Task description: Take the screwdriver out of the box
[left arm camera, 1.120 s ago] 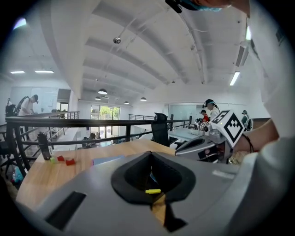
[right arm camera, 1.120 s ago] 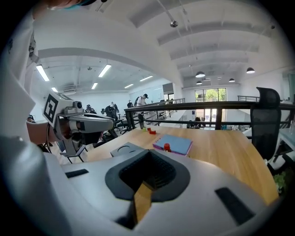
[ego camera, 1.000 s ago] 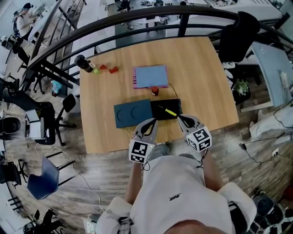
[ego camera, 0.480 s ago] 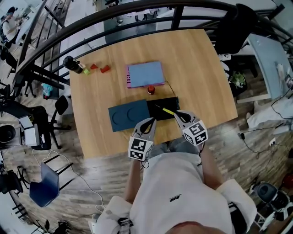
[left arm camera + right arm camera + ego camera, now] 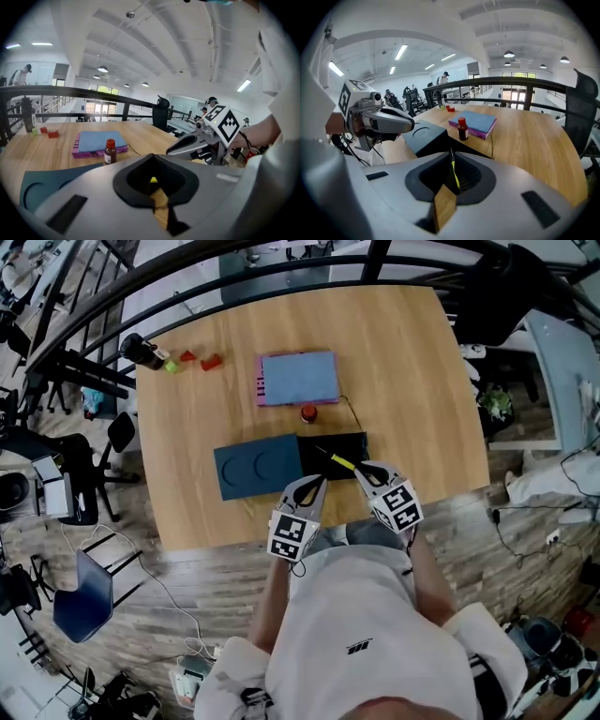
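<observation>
Lying diagonally in box [image 5: 323,444], screwdriver [image 5: 343,463] points its yellow end at right gripper [image 5: 361,470]; left gripper [image 5: 316,484] farther. Right jaws just cracked open, nothing pinched.

We see the screwdriver [image 5: 342,462] in the box [image 5: 349,442] on the table [image 5: 422,381], lid [image 5: 255,469] just left, bottle [image 5: 308,413] behind, book [image 5: 298,378] beyond.

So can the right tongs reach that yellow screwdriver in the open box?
Probably yes. The box lies open, the screwdriver bare inside, right ahead of the right tongs. Their jaws have just been opening, nothing between them yet.
</observation>
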Motion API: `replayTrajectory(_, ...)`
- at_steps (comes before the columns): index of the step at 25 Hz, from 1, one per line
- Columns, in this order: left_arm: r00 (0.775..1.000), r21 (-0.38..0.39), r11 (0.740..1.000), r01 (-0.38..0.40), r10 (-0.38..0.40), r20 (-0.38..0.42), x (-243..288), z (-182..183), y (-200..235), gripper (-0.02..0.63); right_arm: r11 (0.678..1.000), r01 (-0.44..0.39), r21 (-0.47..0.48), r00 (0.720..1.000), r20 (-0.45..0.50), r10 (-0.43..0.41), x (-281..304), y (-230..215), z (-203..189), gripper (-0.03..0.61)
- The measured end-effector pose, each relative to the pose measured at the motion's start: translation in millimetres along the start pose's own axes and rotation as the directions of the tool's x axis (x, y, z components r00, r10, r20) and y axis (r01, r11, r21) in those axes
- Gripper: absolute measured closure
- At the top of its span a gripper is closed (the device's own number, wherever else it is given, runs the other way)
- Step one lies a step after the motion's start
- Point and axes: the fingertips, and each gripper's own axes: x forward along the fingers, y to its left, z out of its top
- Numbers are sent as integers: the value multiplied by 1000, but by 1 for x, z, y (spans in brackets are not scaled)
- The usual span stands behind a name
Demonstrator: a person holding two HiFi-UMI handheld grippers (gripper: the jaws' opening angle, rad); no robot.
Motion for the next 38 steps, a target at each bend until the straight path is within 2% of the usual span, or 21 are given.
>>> replayTrajectory(15, 993, -79, 992, -98, 92, -70, 35, -20, 14, 602, 980, -151, -129, 983, -123, 135, 51, -15, -17, 534)
replayTrajectory(21, 990, -111, 987, -118, 107, -96, 39, -30, 20, 601, 965, -211, -156, 961, -215, 175, 64, -7, -23, 522)
replayTrajectory(28, 989, -129, 984, -121, 108, -99, 40, -35, 19, 603, 952, -250, -177, 930, -317, 185, 81, 0, -41, 482)
replayTrajectory(38, 990, -143, 982, -123, 111, -90, 36, -39, 20, 602, 946, -235, -224, 888, -444, 116, 90, -2, -59, 472)
